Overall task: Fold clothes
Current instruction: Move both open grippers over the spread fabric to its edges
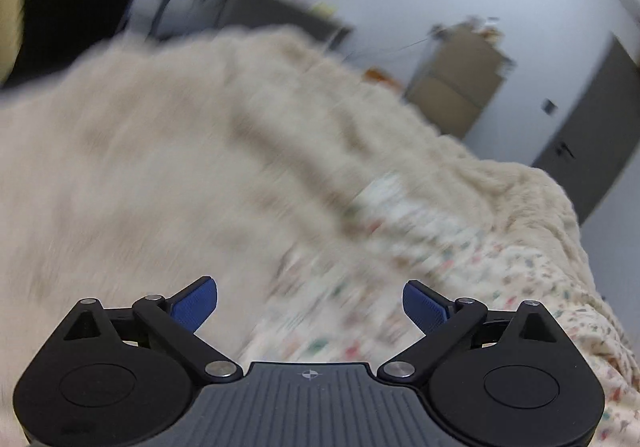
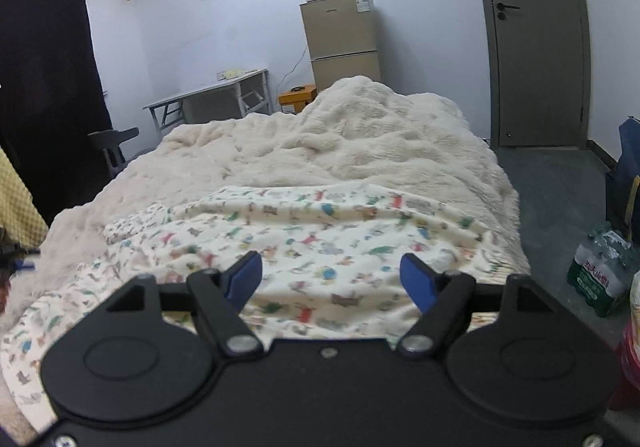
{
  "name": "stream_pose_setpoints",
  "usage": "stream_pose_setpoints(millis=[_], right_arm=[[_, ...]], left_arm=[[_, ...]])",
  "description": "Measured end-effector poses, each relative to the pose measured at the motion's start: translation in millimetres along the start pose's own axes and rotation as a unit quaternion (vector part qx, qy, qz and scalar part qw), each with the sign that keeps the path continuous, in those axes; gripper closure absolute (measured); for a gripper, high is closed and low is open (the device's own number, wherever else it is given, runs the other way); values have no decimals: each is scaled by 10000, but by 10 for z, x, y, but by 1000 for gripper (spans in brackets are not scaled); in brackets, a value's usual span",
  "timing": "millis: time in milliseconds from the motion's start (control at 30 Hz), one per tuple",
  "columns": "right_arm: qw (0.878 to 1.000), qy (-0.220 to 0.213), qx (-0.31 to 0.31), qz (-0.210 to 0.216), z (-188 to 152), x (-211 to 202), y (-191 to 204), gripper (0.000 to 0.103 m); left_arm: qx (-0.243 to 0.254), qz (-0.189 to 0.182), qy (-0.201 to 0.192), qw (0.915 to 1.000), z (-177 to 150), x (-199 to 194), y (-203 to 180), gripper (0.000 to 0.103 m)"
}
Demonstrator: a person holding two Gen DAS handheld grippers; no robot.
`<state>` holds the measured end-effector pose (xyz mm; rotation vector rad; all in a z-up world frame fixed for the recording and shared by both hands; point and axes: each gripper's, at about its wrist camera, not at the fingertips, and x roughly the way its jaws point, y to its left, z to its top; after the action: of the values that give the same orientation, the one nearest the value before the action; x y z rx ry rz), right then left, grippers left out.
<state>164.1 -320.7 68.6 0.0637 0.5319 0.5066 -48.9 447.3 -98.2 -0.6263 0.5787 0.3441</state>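
A cream garment with a small coloured animal print (image 2: pixel 320 239) lies spread on a fluffy cream blanket (image 2: pixel 320 139) that covers the bed. My right gripper (image 2: pixel 331 279) is open and empty, just above the garment's near edge. In the left wrist view the picture is blurred by motion. My left gripper (image 1: pixel 310 303) is open and empty, low over the printed garment (image 1: pixel 400 267) and next to the fluffy blanket (image 1: pixel 140 167).
A small fridge (image 2: pixel 340 43) with jars on top stands at the far wall beside a grey door (image 2: pixel 532 39). A white desk (image 2: pixel 212 95) and a dark chair (image 2: pixel 114 147) are at the far left. A pack of water bottles (image 2: pixel 600 271) sits on the floor at the right.
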Motion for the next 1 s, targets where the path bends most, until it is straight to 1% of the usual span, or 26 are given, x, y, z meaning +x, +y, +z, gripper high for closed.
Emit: stream_pose_setpoints(millis=[67,100,133,167,200,267,300,367,400,433,467,533,567,600,633,667,733,800,833,867,900,1000], right_arm=[[10000,-11,-10,-49,-35,-51,26,29],[10000,-15,12,-77,-43,-67,27,29],[9999,-22,39,-94,-53,-82,18,29],[9999,-34,71,-100,-66,-95,2,29],[9999,-45,123,-110,-71,-106,-19,29],[9997,-67,196,-158,-77,-105,-61,29],[9996,-76,217,-177,-79,-105,-76,29],[9995,-84,251,-196,-77,-113,-97,29],[9994,-95,272,-206,-76,-121,-109,29],[9993,-114,299,-213,-74,-131,-119,29],[9991,-135,325,-215,-70,-141,-125,29],[9989,-177,378,-211,-61,-163,-139,29],[9988,-188,398,-202,-57,-173,-145,29],[9988,-185,403,-196,-56,-178,-145,29],[9989,-181,388,-185,-57,-183,-140,29],[9990,-177,369,-177,-55,-187,-135,29],[9991,-168,337,-180,-50,-192,-123,29],[9993,-158,322,-140,-47,-191,-110,29],[9993,-151,327,-119,-42,-184,-105,29],[9993,-139,335,-100,-38,-171,-96,29],[9993,-123,341,-84,-38,-156,-89,29],[9994,-82,324,-80,-54,-118,-70,29]], left_arm=[[-190,138,258,9994,-143,105,264,8],[-139,45,398,9991,-199,141,310,9],[-87,-48,539,9985,-255,177,357,14],[9,-115,692,9975,-312,216,383,25],[221,-92,850,9961,-363,253,347,32],[520,-69,892,9946,-396,253,242,91],[662,-75,860,9941,-405,242,183,100],[703,-59,536,9961,-368,144,122,100],[636,60,318,9975,-330,83,133,100],[597,244,110,9979,-293,19,140,100],[684,603,14,9958,-269,-32,126,100],[1073,1082,352,9877,-296,6,74,100],[1231,1262,501,9831,-311,29,50,99],[1280,1254,587,9821,-328,66,34,97],[1328,1247,673,9810,-345,103,19,85],[1326,1242,714,9808,-352,129,10,64],[1058,1160,487,9864,-286,70,49,43],[646,734,143,9951,-152,4,109,40],[448,531,20,9976,-91,-5,135,37],[324,445,-22,9985,-25,40,143,37],[275,458,15,9986,65,161,118,37],[456,575,284,9969,236,564,-16,37]])
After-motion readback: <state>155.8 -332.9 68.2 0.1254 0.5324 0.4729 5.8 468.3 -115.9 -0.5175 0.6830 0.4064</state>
